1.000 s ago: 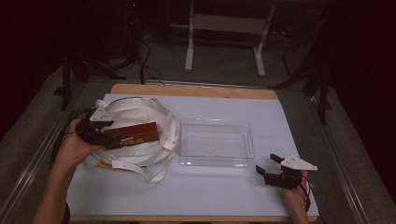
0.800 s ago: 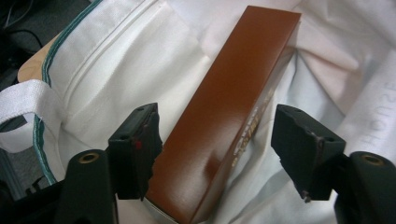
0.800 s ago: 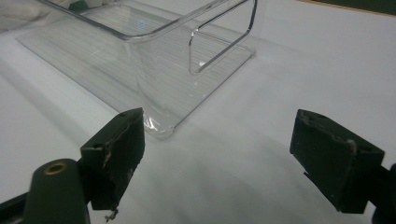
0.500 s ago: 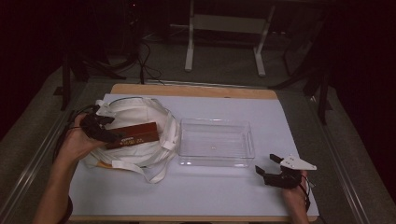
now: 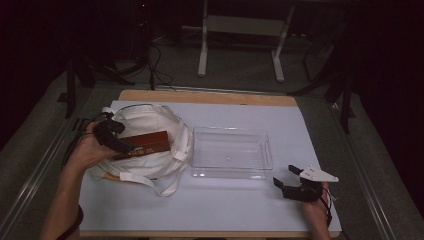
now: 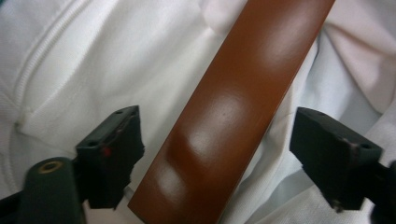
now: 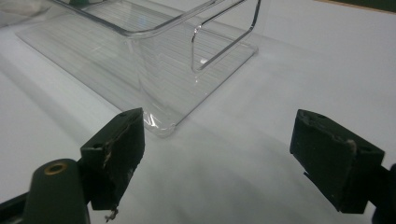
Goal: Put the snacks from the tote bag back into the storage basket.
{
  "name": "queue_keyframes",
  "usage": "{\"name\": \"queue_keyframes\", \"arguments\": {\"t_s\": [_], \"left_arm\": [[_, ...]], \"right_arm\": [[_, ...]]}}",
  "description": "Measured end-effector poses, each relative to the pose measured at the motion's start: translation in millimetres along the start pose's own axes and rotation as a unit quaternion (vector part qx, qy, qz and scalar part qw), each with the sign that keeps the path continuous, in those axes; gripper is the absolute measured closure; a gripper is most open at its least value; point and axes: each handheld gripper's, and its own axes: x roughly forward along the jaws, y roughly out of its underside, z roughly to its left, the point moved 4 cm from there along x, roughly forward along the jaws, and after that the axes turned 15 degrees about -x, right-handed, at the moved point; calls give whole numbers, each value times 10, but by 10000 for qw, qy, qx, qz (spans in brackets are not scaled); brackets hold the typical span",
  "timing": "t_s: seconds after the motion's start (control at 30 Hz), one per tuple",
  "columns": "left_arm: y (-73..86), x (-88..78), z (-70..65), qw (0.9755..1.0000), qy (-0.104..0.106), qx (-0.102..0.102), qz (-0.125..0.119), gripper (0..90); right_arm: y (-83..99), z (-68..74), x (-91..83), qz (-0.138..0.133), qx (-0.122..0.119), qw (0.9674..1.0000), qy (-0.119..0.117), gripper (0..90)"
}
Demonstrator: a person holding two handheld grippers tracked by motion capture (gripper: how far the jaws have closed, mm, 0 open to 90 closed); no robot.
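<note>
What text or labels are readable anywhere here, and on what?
Nothing legible.
Brown box lying on the white bag: a pale printed strip along its side in the high view, too small and blurred to read.
Its top face in the left gripper view: plain.
Clear tray: no print.

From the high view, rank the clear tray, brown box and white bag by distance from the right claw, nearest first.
1. Clear tray: just up-left of the right claw, mid-table.
2. White bag: left of the tray.
3. Brown box: lying on the bag, too close to it to separate firmly.
</note>
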Motion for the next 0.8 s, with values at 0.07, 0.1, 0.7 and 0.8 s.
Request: {"name": "queue_keyframes", "arguments": {"t_s": [0.07,0.1,0.7,0.8], "left_arm": [[-12,0,2,10000,14,9,9,147],[-17,4,1,10000,18,9,28,141],[-194,-3,-145,9994,117,298,122,205],[-178,42,-123,9995,138,231,192,205]], "right_arm": [[0,2,-1,2,3,10000,0,180],[0,2,0,-1,-2,10000,-5,180],[-2,8,1,-5,-39,10000,-25,180],[-2,8,0,-9,-39,10000,-30,180]]}}
